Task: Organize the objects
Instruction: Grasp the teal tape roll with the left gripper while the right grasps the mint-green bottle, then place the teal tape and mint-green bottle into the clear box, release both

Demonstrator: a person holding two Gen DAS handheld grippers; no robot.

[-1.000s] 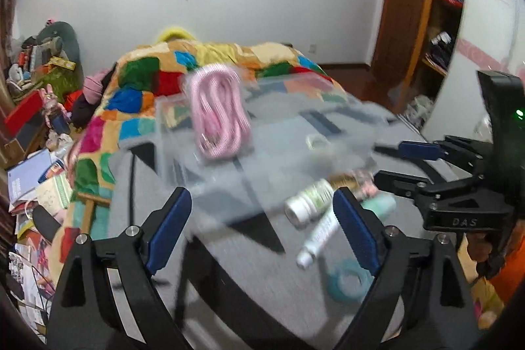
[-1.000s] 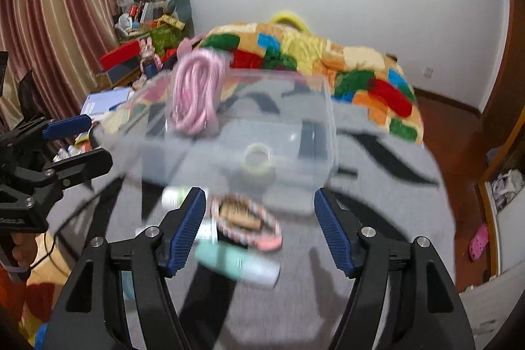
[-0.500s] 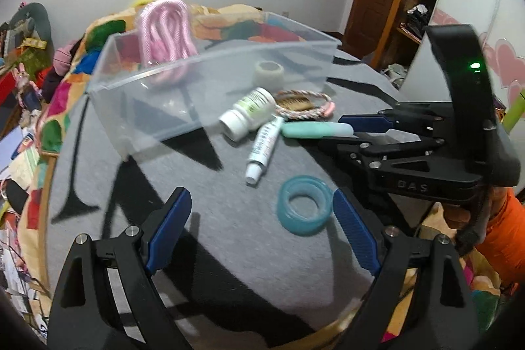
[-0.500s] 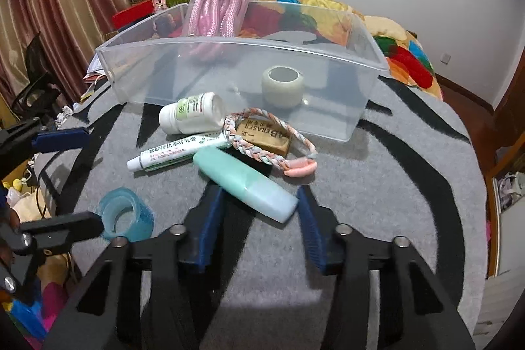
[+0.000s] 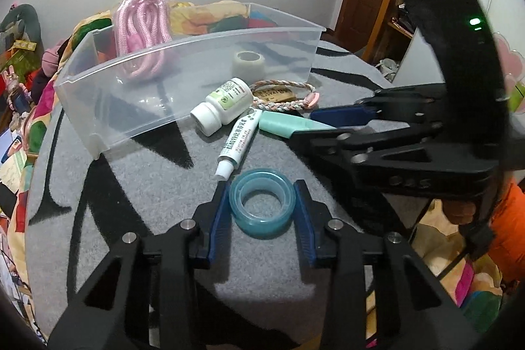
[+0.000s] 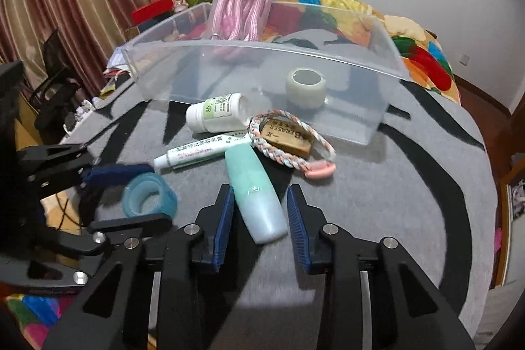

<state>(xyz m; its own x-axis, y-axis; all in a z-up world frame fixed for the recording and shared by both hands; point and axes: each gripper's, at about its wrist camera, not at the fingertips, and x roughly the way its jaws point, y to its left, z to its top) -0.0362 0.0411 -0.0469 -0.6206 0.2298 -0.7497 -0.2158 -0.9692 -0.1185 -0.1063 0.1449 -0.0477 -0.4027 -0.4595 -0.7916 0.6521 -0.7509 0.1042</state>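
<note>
My left gripper is shut on a blue tape roll that lies on the grey table; it also shows in the right wrist view. My right gripper has its fingers close around a mint green tube, with small gaps at the pads. A clear plastic bin holds a pink rope and a whitish tape roll. In front of the bin lie a white pill bottle, an ointment tube, a braided cord and a brown eraser.
The round grey table has its edge close on the right. A bed with a colourful quilt lies behind the bin. Clutter and curtains stand at the left.
Both grippers have moved down and forward onto the table. The left one has closed on the blue tape roll. The right one has narrowed around the mint tube.
</note>
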